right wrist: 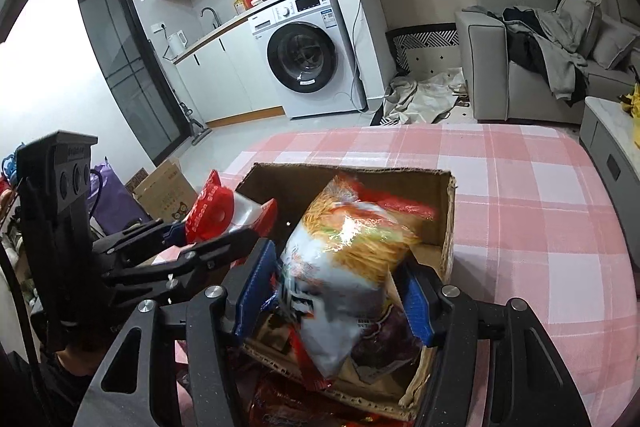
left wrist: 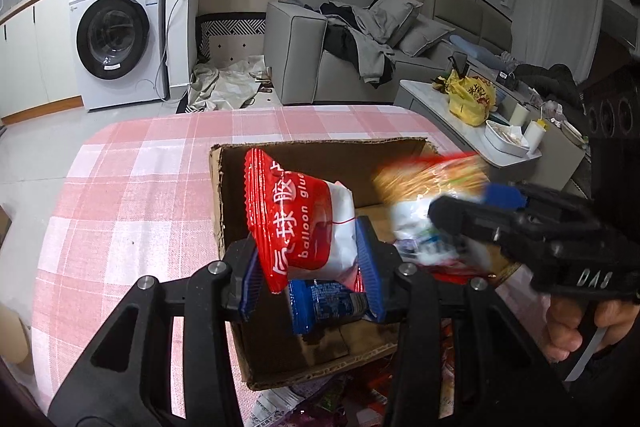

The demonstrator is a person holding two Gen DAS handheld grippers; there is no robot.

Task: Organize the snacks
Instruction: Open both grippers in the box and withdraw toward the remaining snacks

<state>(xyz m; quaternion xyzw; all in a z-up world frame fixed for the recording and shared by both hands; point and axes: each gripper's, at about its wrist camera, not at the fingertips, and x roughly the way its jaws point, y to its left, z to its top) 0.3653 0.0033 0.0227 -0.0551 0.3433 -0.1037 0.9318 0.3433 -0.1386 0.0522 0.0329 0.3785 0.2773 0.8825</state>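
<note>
Holding two snack bags over the open cardboard box (left wrist: 320,163) on the pink checked table (left wrist: 132,187), so treat both as light, puffy and crinkly film. They squash easily, and the contents probably crush if you squeeze hard.

Your left claw (left wrist: 310,259) is pinched on the red and white packet (left wrist: 304,223), gripped across its lower body with the blue pads (left wrist: 370,259) pressing in from both sides. The film looks glossy, so it may slip; a hold nearer the crimped seam edge would be safer than on the air-filled middle. The packet stands up tilted, red half printed with "balloon glue" and white characters, the other half white. A blue packet (left wrist: 328,303) shows just below it, between the claw fingers; you cannot tell whether it is gripped too or lying in the box.

Your right claw (right wrist: 336,299) is closed on the bigger noodle bag (right wrist: 348,267), pads on either side of its lower half. The bag is white at the bottom with an orange noodle picture on top and a red edge, blurred in both views. It looks light but bulky and floppy, so the top may swing.

Both bags hang above the box, which already holds some wrappers. More loose snacks lie at the near edge, below the box.
</note>
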